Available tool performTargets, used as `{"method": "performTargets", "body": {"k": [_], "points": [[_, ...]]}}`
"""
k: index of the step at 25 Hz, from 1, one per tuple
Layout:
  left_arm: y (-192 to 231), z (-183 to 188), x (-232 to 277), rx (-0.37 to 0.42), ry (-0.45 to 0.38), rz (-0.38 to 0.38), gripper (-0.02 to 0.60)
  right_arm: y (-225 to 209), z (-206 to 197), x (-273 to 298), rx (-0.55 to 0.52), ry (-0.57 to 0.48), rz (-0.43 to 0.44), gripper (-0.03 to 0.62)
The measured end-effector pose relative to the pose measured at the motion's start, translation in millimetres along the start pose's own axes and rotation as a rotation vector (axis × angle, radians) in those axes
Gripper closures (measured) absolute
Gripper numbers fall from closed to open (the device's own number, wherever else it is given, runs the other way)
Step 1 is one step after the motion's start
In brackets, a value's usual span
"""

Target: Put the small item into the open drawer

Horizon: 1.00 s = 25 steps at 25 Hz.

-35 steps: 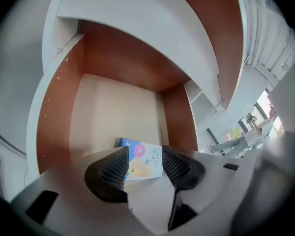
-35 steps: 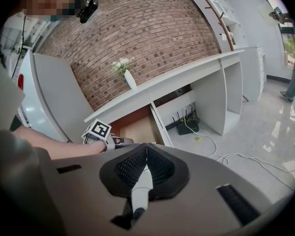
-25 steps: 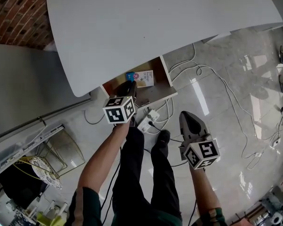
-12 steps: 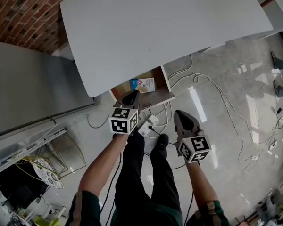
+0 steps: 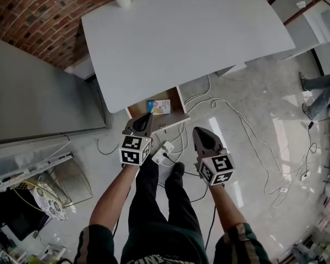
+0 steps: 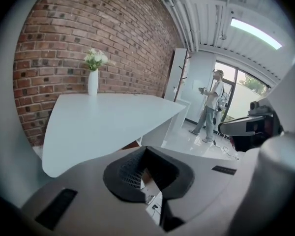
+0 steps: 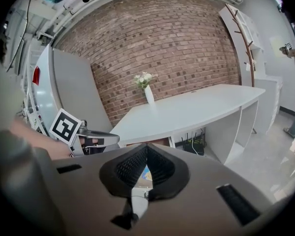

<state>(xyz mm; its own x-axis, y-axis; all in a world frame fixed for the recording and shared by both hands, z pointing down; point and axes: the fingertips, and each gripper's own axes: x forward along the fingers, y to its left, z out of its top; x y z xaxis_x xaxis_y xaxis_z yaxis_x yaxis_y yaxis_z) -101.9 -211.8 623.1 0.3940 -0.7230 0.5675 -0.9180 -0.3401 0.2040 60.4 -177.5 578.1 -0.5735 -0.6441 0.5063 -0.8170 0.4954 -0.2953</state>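
Both left gripper (image 5: 146,116) and right gripper (image 5: 197,131) jaws pressed together, empty; small item (image 5: 158,106) beyond them in drawer (image 5: 175,115).

Bright, even daylight throughout. In the head view, glare streaks the glossy floor (image 5: 247,87) at three o'clock. In the left gripper view a ceiling light strip (image 6: 255,32) glows at one o'clock. Both gripper views bulge fisheye-like, with black corners; the head view bends at its edges

Both our grippers closed, both empty

We hold our left gripper (image 5: 145,116) and right gripper (image 5: 198,131) side by side, forearms stretched forward, each pair of jaws pressed together on nothing.
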Motion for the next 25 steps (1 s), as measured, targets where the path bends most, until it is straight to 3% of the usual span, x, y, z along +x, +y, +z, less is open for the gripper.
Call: {"method": "performTargets", "body": {"k": [6,9,15,25], "points": [[-27,52,-31,0.044,-0.066,-0.006,0.566,15,60,-22,-0.133,-0.031,0.032,0.569],[-33,77,-49,0.055,-0.091,-0.005,0.566,21,88,-31,-0.140,-0.065,0.041,0.569],[-46,112,-81,0.078,-0.134,0.010,0.566,27,113,-53,-0.132,-0.106,0.045,0.569],[-72,156,-131,0.123,-0.210,0.018,0.566,61,157,-85,-0.226,-0.167,0.111,0.570]]}}
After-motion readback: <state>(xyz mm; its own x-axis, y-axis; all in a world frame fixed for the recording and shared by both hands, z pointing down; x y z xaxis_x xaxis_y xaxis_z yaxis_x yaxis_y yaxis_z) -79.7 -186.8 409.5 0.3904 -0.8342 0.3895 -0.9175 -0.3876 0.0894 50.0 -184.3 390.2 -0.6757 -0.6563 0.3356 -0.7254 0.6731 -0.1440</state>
